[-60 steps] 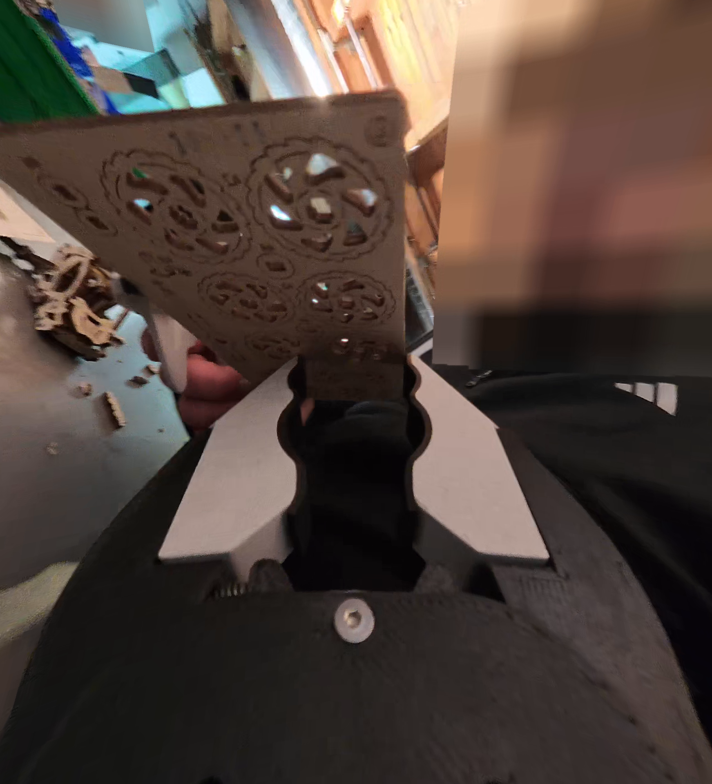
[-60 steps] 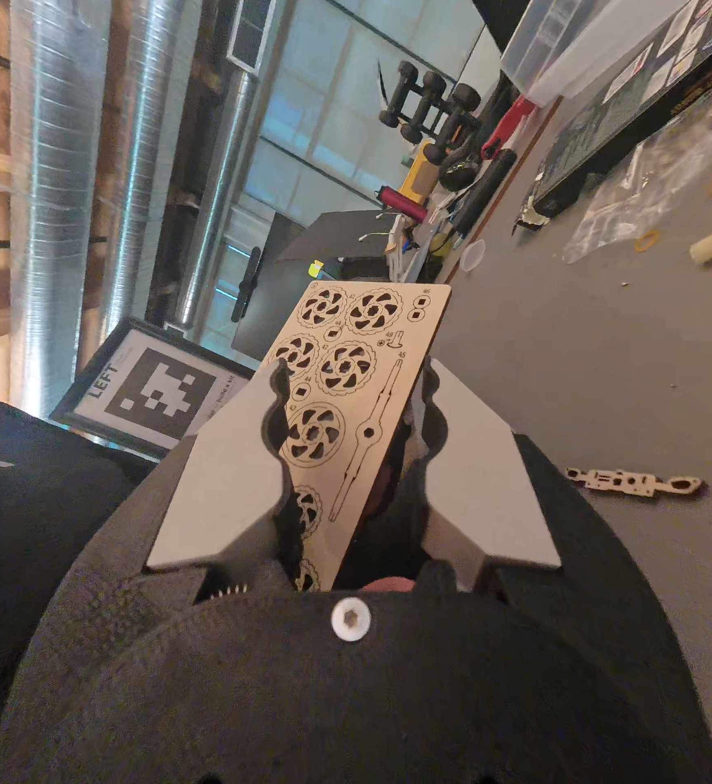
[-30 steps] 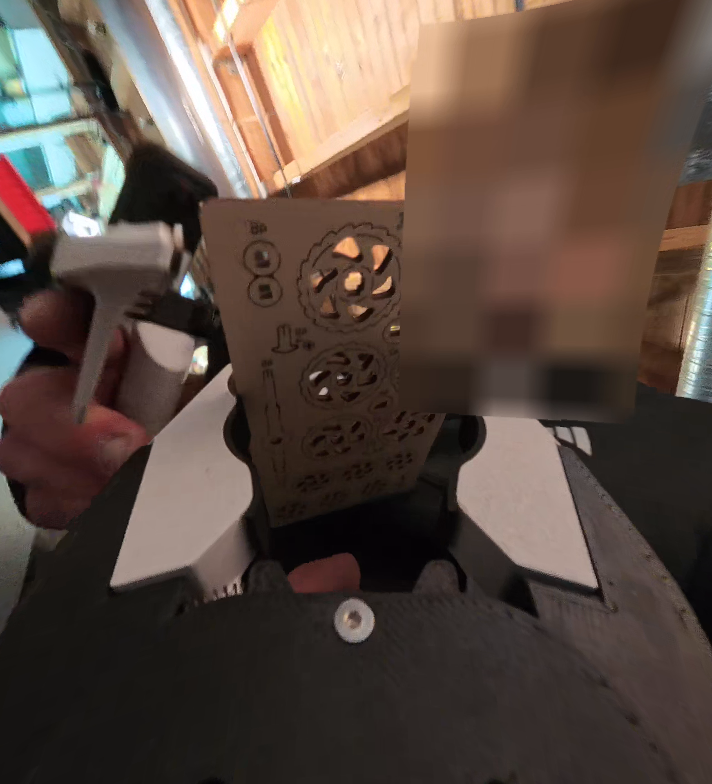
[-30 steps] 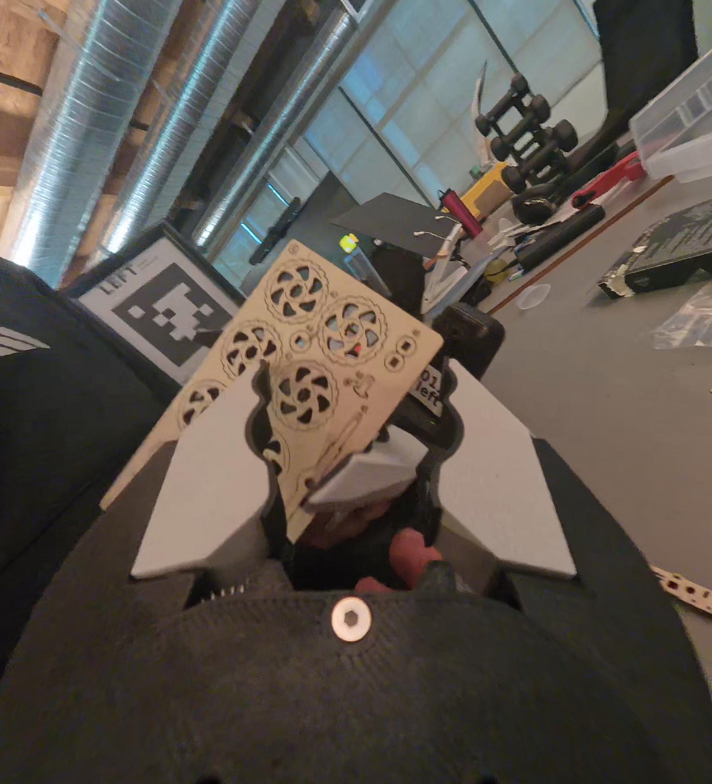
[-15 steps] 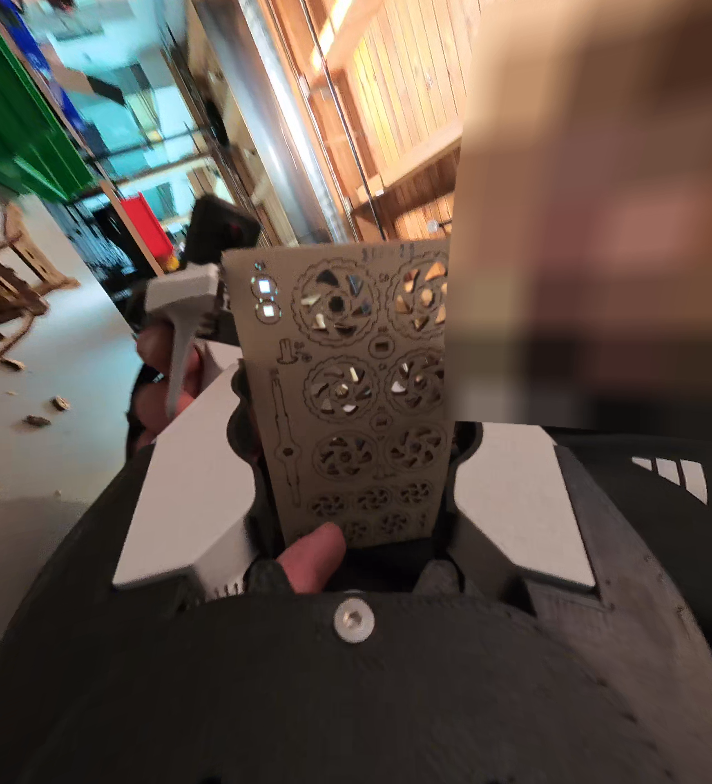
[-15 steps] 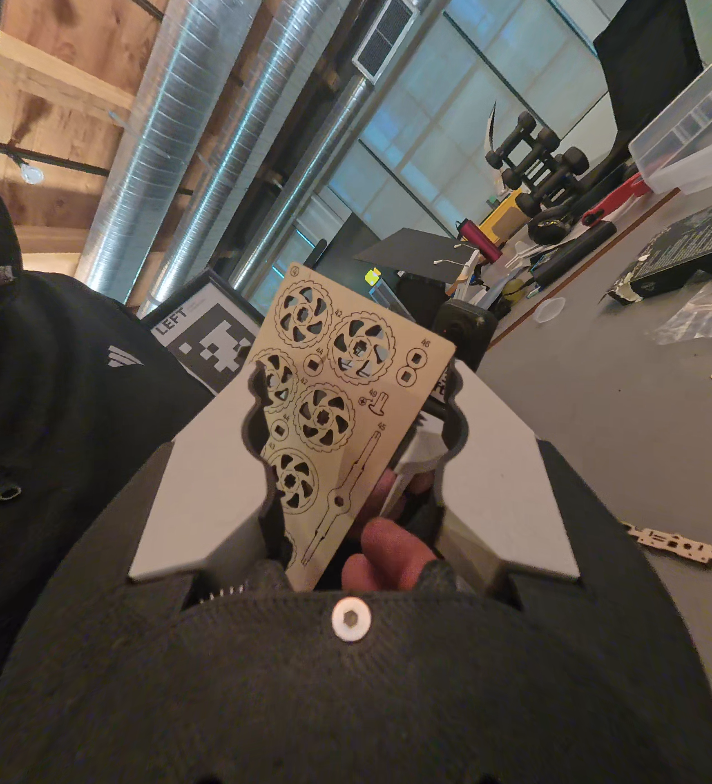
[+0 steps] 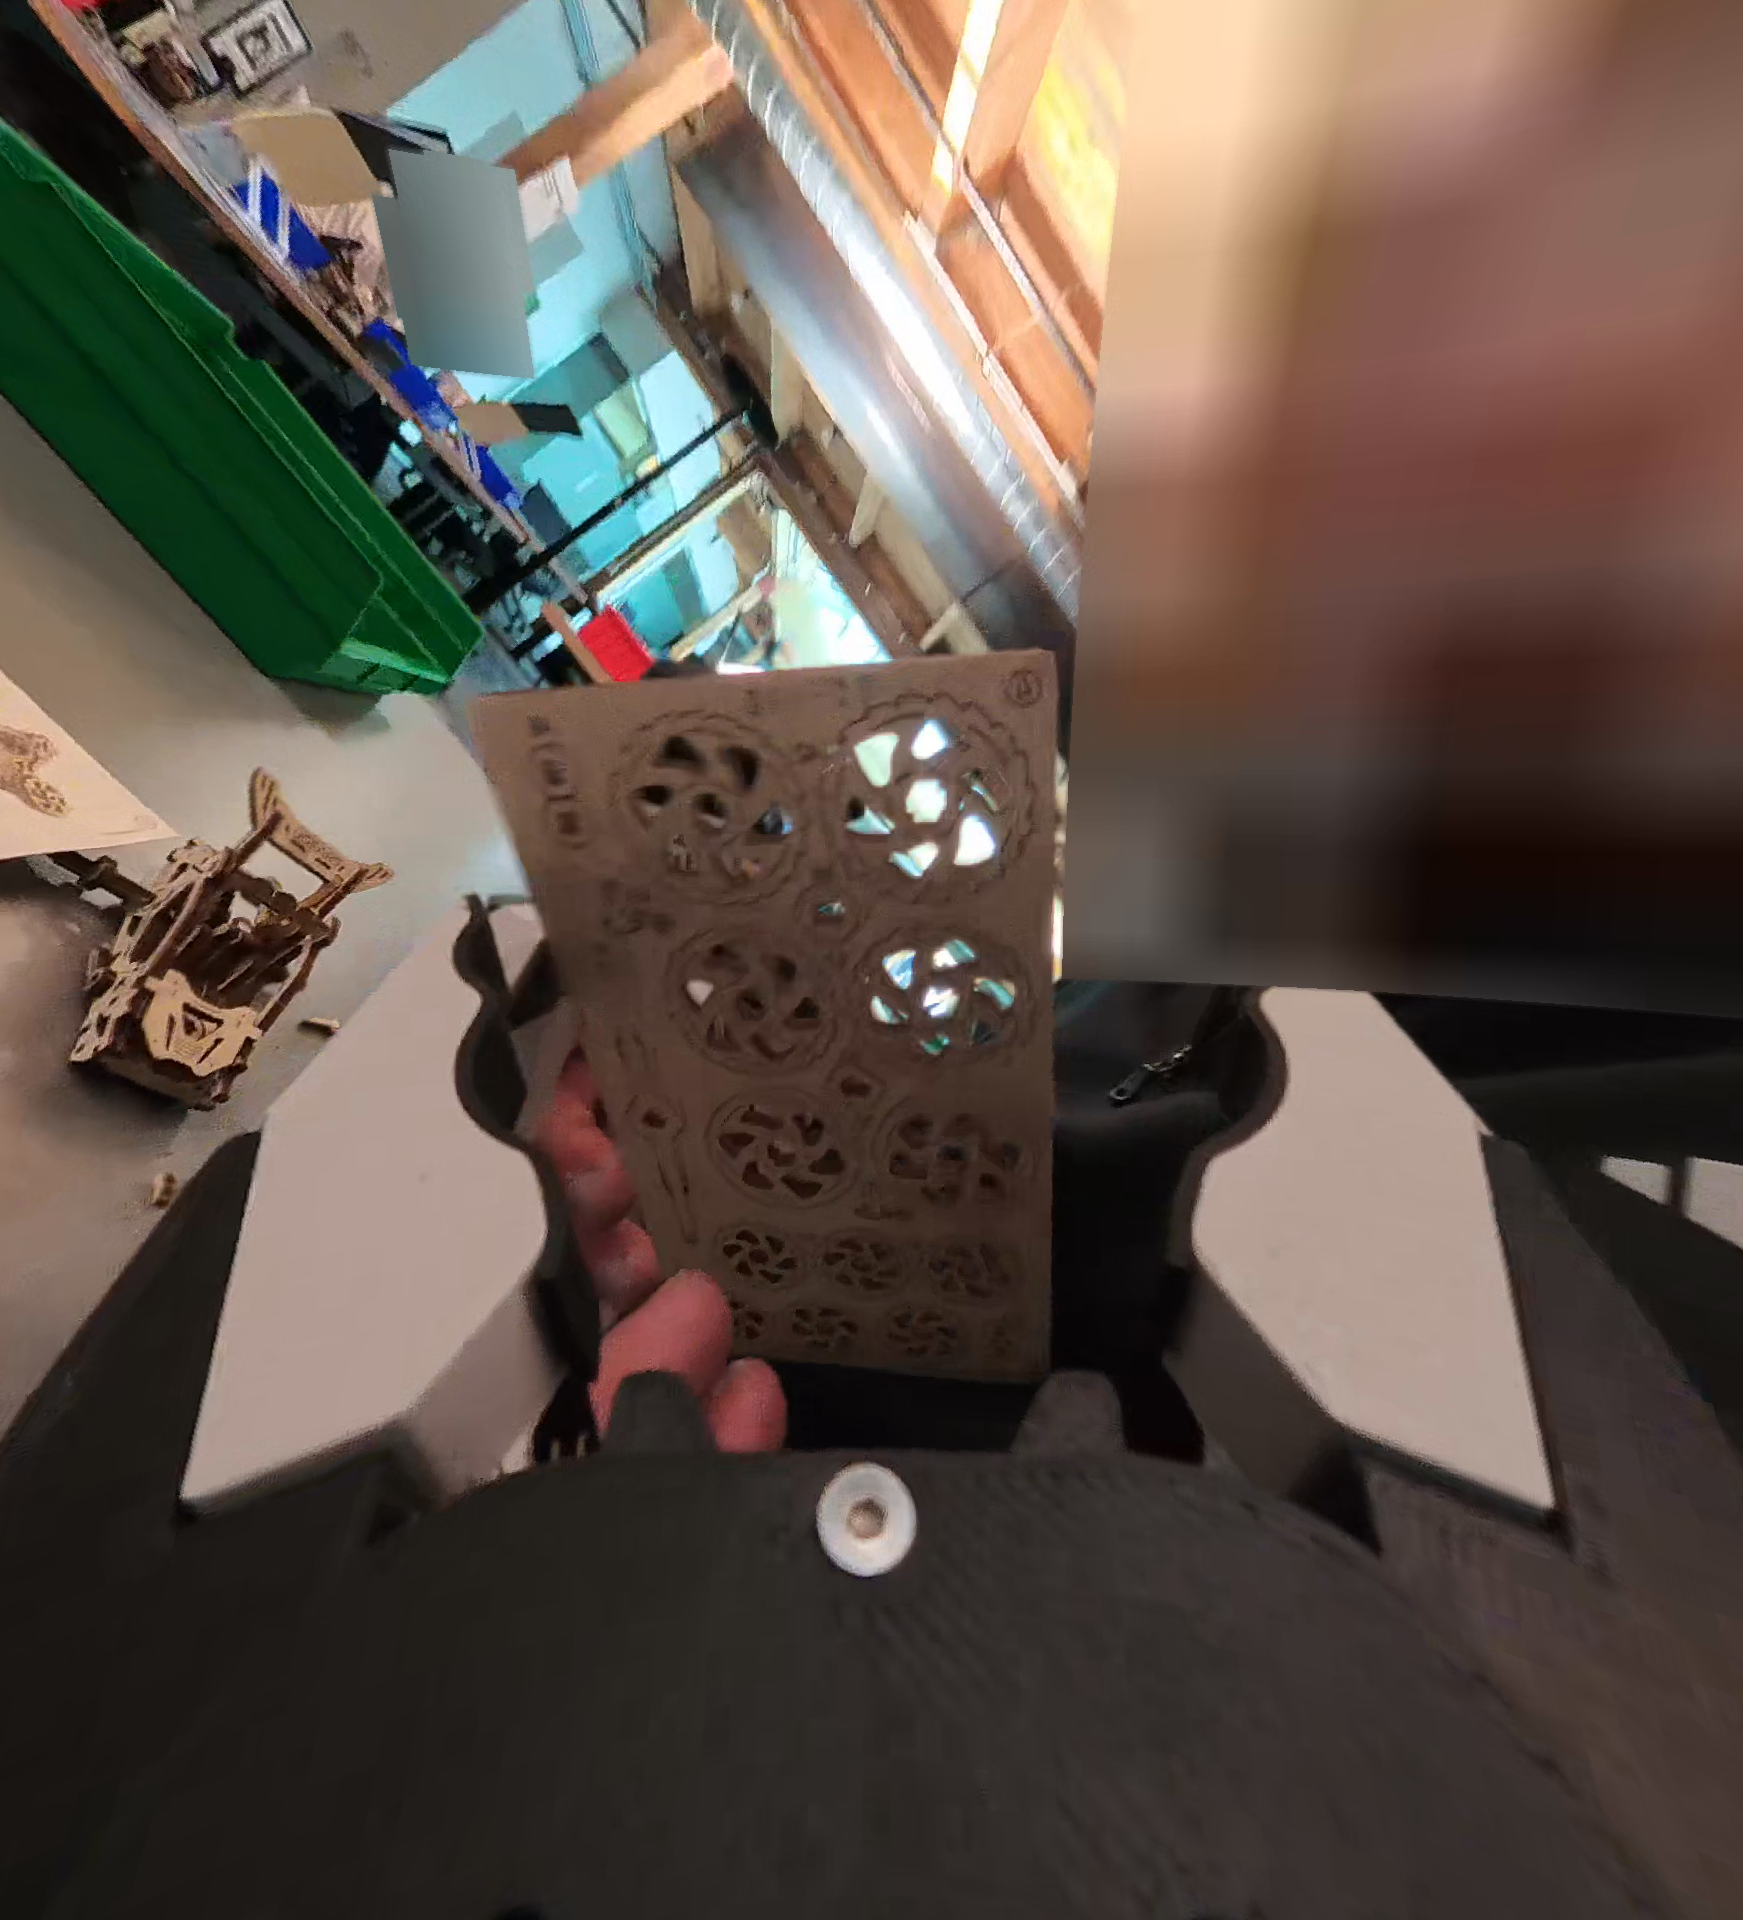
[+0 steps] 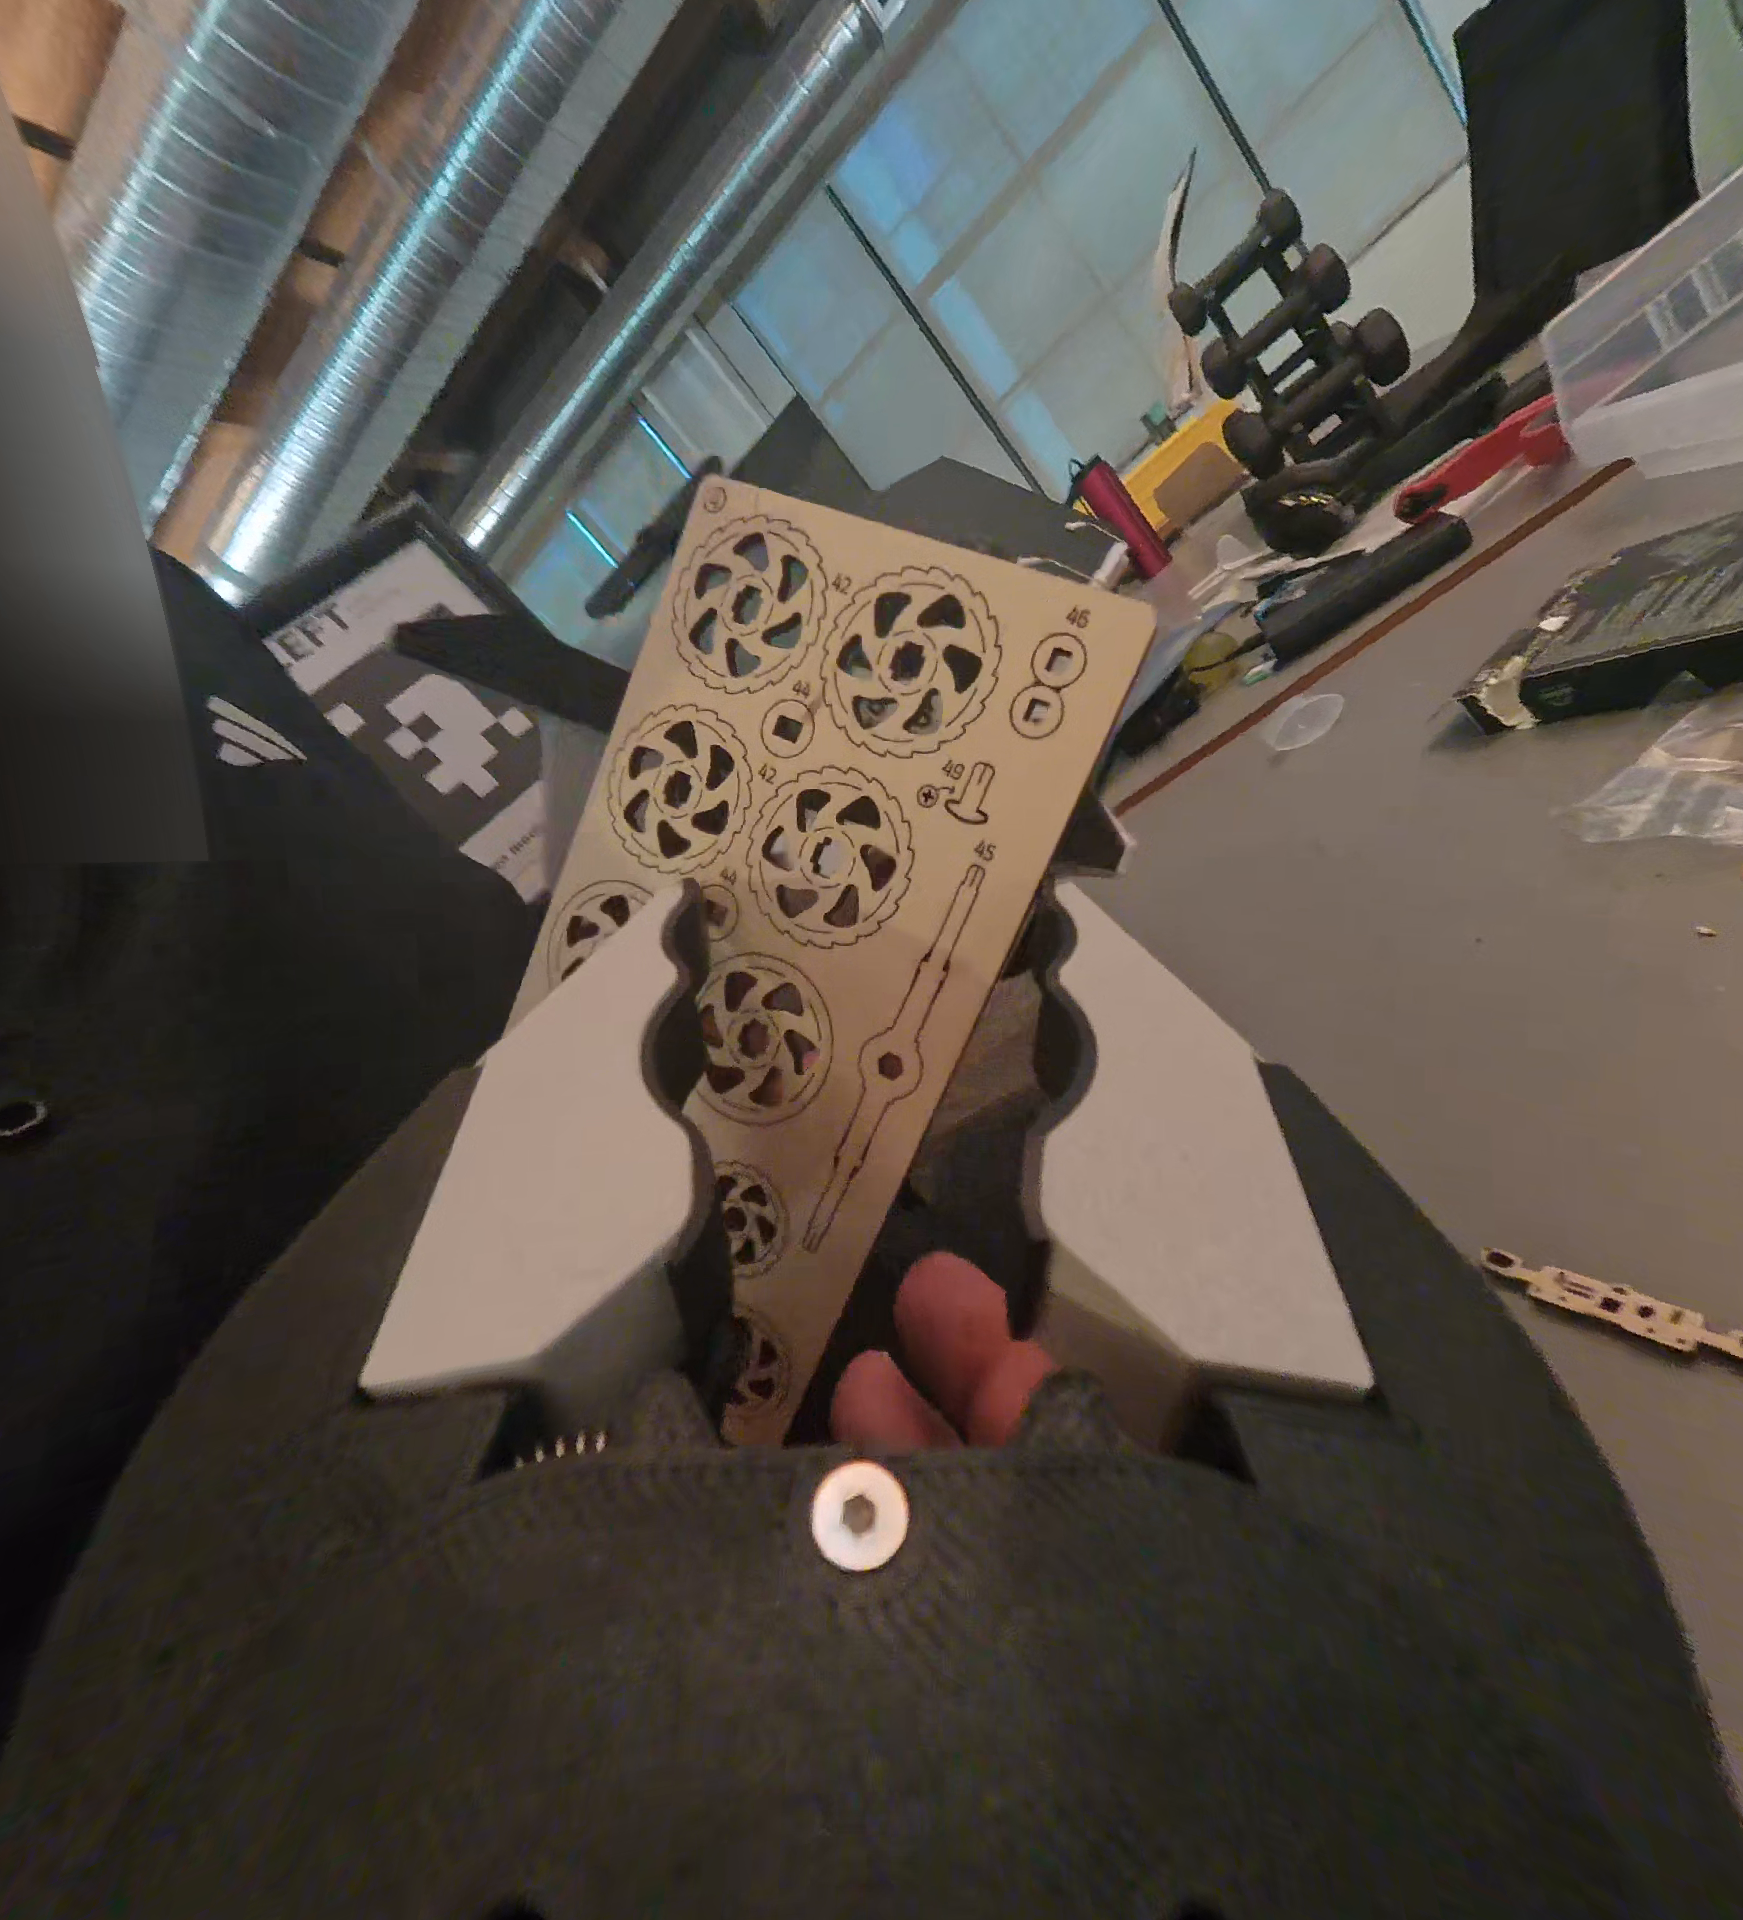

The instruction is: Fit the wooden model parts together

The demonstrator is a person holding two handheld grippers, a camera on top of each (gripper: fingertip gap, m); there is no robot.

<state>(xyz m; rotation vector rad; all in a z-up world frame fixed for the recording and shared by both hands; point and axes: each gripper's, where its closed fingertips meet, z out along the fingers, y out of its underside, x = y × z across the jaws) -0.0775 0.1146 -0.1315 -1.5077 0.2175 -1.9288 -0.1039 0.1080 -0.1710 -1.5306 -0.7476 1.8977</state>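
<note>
Wooden sheet (image 8: 851, 831) upright between both spread grippers (fingers (image 8: 934, 1351) behind).

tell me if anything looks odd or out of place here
The wooden parts sheet stands between both grippers' open fingers, apparently steadied by bare fingers rather than clamped. A loose wooden strip lies alone on the grey table.

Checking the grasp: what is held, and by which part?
The wooden parts sheet: bare fingers touch its lower corner. The left gripper is open around it; whether the right gripper grips it cannot be told.
</note>
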